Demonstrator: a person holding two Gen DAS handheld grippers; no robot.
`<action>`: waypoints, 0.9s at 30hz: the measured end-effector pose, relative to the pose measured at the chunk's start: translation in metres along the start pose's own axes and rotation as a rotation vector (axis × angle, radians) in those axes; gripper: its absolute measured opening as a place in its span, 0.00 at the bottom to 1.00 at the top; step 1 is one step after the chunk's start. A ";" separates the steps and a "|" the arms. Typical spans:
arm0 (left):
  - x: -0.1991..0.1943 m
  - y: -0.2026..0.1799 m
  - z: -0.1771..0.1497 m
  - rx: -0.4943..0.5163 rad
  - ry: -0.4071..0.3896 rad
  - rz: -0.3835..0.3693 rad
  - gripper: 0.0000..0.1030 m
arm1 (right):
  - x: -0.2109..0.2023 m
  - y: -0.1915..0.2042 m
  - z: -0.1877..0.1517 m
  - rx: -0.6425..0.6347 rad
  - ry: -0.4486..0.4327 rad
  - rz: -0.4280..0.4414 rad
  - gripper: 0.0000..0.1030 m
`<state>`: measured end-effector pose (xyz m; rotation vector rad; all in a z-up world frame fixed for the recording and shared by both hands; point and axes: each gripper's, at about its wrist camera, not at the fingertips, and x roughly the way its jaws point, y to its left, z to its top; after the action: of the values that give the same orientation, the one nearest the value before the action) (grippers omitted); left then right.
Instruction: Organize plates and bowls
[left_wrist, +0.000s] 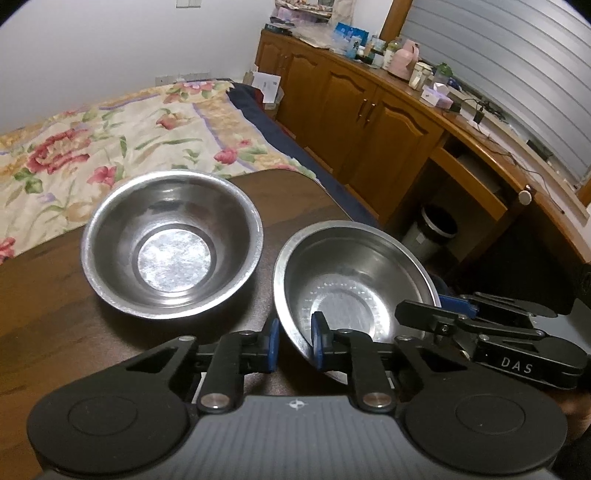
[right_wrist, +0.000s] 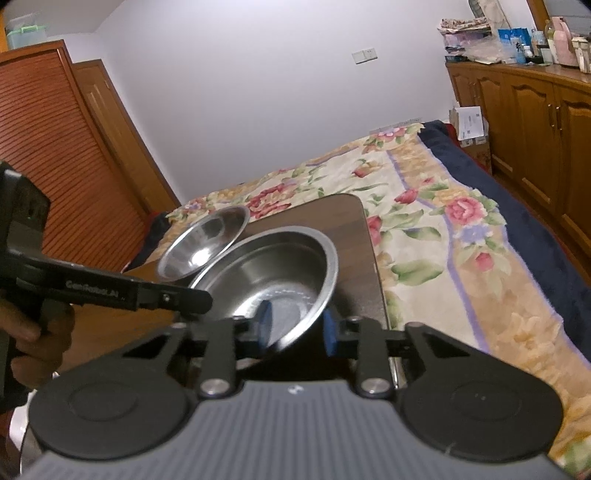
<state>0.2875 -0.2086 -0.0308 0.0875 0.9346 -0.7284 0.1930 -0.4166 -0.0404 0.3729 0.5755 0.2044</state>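
Near steel bowl (left_wrist: 354, 284) is tilted, lifted off the brown tabletop (left_wrist: 55, 295), its rim pinched on both sides: left tool (left_wrist: 294, 345) clamps the near-left rim, right tool (right_wrist: 297, 326) clamps the right rim. Second steel bowl (left_wrist: 171, 243) sits upright on the tabletop, just beside. Floral bed (right_wrist: 424, 229) lies behind.

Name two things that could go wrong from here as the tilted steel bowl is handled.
1. The tilted bowl is held only by its thin rim, between the left gripper and right gripper; it may slip.
2. It sits close to the table edge, with the bed beyond, so a drop could fall off.
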 end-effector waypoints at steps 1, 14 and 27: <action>-0.002 0.000 0.000 0.000 -0.003 -0.001 0.19 | 0.000 0.000 0.000 0.001 0.002 0.003 0.26; -0.037 -0.007 0.000 0.030 -0.078 -0.004 0.18 | -0.016 0.014 0.012 -0.026 -0.042 0.001 0.23; -0.072 -0.020 -0.003 0.053 -0.136 -0.013 0.19 | -0.041 0.030 0.023 -0.056 -0.093 -0.001 0.23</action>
<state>0.2457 -0.1841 0.0265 0.0778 0.7867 -0.7624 0.1693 -0.4072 0.0094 0.3261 0.4773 0.2011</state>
